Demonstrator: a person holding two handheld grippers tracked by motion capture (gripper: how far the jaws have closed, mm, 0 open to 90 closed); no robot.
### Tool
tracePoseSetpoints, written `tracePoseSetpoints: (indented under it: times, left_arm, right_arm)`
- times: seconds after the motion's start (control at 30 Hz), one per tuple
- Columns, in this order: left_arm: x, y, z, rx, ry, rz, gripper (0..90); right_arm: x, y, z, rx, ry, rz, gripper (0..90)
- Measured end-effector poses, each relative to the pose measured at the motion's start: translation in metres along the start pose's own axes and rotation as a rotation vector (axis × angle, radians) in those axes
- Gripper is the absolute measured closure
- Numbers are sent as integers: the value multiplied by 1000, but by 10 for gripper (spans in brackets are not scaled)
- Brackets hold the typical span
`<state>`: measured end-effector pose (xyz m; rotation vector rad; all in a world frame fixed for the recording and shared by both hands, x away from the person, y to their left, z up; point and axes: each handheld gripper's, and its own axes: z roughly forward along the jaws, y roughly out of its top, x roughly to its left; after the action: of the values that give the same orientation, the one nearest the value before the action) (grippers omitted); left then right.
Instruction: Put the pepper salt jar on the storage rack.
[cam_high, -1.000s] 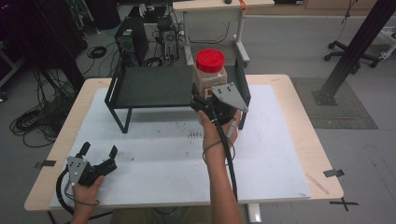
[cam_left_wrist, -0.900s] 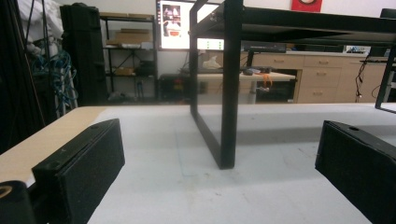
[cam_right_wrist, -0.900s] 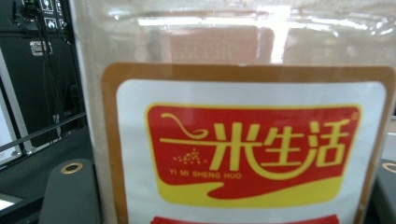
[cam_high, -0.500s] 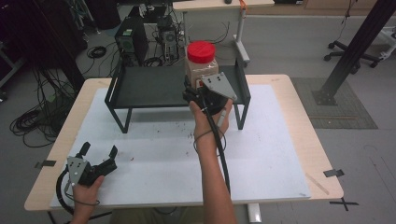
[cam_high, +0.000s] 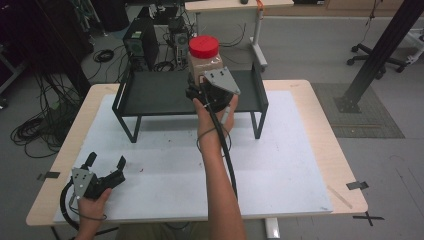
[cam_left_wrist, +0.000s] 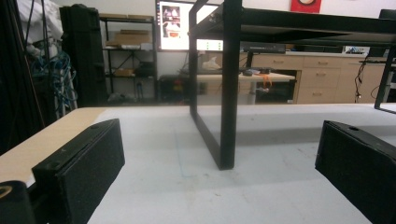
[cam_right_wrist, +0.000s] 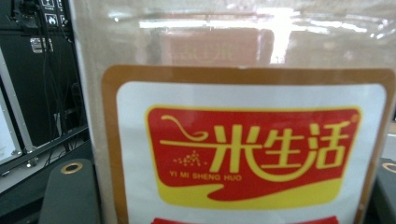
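A clear jar (cam_high: 205, 62) with a red lid (cam_high: 204, 46) and a red-and-yellow label hangs over the back of the black metal shelf (cam_high: 160, 95). My right gripper (cam_high: 206, 80) is shut on its body from the near side. In the right gripper view the jar's label (cam_right_wrist: 247, 149) is close up, with a jaw at either lower corner. My left gripper (cam_high: 105, 161) rests open on the white mat at the near left with nothing between its jaws. In the left gripper view one leg of the shelf (cam_left_wrist: 229, 93) stands ahead of the left gripper (cam_left_wrist: 219, 186).
A white mat (cam_high: 280, 165) covers most of the wooden table (cam_high: 320, 120). The shelf stands across the far middle on thin legs. Computer towers (cam_high: 142, 45) and cables lie on the floor behind. A black post (cam_high: 380, 50) rises at the far right.
My right gripper has carried the jar leftward, farther away and a little higher, from the shelf's right part toward its middle. The left gripper has stayed put.
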<state>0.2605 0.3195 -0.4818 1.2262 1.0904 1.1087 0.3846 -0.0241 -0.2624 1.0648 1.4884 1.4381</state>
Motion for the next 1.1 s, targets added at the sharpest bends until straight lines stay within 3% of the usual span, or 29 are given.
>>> tracePoseSetpoints:
  times: [0.7, 1.1]
  left_arm:
    - [0, 0, 0, -1, -2, 0, 16]
    - [-1, 0, 0, -2, -2, 2, 16]
  right_arm:
    - [15, 2, 40, 14, -2, 2, 247]
    - [16, -1, 59, 24, -16, 13, 247]
